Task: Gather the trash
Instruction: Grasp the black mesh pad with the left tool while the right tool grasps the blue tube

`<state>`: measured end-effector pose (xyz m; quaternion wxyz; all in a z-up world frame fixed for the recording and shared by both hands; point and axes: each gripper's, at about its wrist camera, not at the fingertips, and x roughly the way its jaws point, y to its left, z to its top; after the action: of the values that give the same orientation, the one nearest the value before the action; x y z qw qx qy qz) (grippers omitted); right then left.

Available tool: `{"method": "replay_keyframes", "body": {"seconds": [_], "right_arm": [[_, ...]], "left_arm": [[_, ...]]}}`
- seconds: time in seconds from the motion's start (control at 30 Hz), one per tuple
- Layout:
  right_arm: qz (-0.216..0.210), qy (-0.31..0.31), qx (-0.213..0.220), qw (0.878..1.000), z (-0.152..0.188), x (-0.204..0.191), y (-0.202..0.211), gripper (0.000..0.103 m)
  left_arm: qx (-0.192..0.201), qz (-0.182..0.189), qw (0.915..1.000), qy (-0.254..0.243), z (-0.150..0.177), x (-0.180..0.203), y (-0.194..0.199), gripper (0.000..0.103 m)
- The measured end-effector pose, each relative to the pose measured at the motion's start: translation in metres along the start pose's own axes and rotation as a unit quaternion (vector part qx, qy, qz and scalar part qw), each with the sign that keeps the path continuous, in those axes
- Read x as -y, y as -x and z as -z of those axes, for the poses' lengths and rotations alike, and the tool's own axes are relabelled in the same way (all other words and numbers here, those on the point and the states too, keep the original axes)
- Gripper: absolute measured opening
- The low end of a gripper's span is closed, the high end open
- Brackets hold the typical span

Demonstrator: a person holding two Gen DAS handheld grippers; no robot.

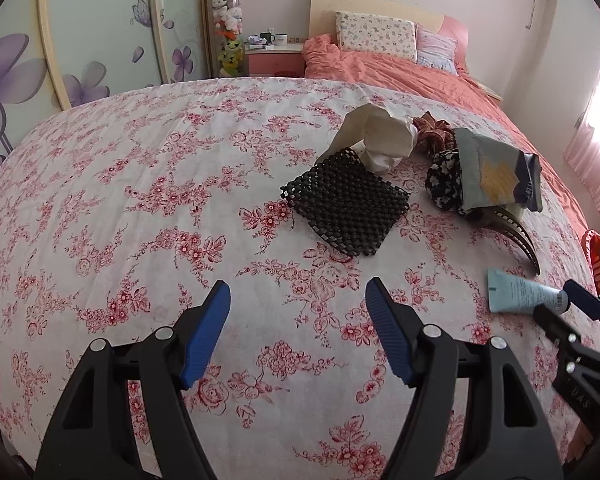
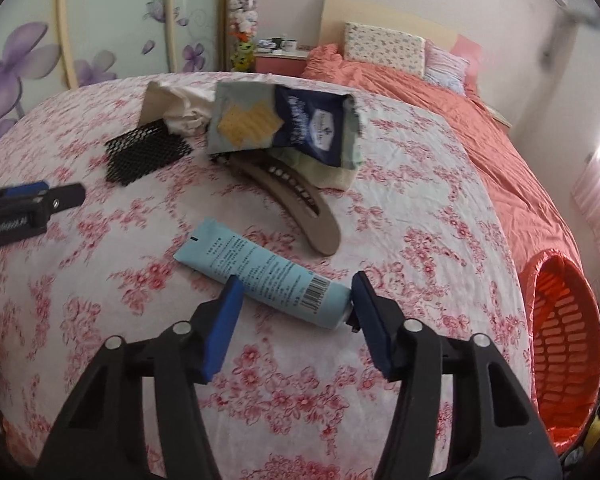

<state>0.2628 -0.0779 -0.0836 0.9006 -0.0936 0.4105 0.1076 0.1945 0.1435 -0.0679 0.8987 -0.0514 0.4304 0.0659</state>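
I am looking into a home bedroom. A bed (image 1: 400, 68) with a coral duvet, a floral pillow (image 1: 376, 34) and a pale headboard (image 1: 340, 4) is standing against the far wall. A pink nightstand (image 1: 275, 58) carrying mugs is sitting beside it. A wardrobe (image 1: 100, 32) with purple flower sliding doors is lining the left side, with a clear tube of plush toys (image 1: 228, 24) next to it. Pink curtains (image 1: 592, 148) are glowing at the right.

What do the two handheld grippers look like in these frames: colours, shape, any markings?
Both match. The left gripper and right gripper each have two black plastic clamp-style arms with triangular cut-outs and silver pivot rivets, tipped with blue ribbed pads. White lettering shows on the side of each body when seen from the other camera, too blurred to read fully. No cables or sleeves show.
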Motion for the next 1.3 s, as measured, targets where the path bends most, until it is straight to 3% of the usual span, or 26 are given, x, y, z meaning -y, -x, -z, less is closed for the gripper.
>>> {"method": "replay_keyframes", "body": {"seconds": [0.17, 0.27, 0.37, 0.53, 0.7, 0.87, 0.93, 1.13, 1.3], "right_arm": [[0.005, -0.043, -0.003, 0.999, -0.01, 0.012, -0.006, 0.047], [-0.001, -0.03, -0.002, 1.0, -0.014, 0.009, -0.01, 0.056], [-0.005, -0.026, -0.003, 1.0, -0.016, 0.009, -0.013, 0.058], [-0.018, -0.026, -0.007, 0.999, -0.015, 0.016, -0.009, 0.046], [-0.013, -0.003, 0.0, 1.0, -0.018, 0.009, -0.015, 0.058], [-0.003, -0.003, -0.005, 1.0, -0.018, 0.008, -0.013, 0.056], [0.006, -0.019, -0.014, 1.0, -0.016, 0.01, -0.01, 0.051], [-0.026, -0.028, -0.024, 0.999, -0.005, 0.015, 0.004, 0.051], [0.003, -0.007, -0.017, 1.0, -0.011, 0.007, -0.007, 0.052]], "left_arm": [[-0.002, -0.003, 1.0, 0.004, -0.017, 0.004, -0.012, 0.07], [-0.002, -0.003, 1.0, -0.001, -0.028, 0.01, -0.022, 0.07], [-0.005, -0.01, 0.9999, -0.012, -0.038, 0.016, -0.032, 0.07], [-0.013, -0.029, 0.9989, -0.035, -0.046, 0.024, -0.047, 0.073], [-0.011, -0.04, 0.9981, -0.046, -0.049, 0.031, -0.053, 0.073], [-0.01, -0.028, 0.999, -0.035, -0.047, 0.03, -0.051, 0.051], [-0.007, -0.025, 0.9987, -0.045, -0.045, 0.032, -0.048, 0.036], [-0.009, -0.014, 0.9983, -0.056, -0.034, 0.023, -0.035, 0.022], [-0.013, -0.011, 0.9985, -0.051, -0.029, 0.015, -0.031, 0.022]]}}
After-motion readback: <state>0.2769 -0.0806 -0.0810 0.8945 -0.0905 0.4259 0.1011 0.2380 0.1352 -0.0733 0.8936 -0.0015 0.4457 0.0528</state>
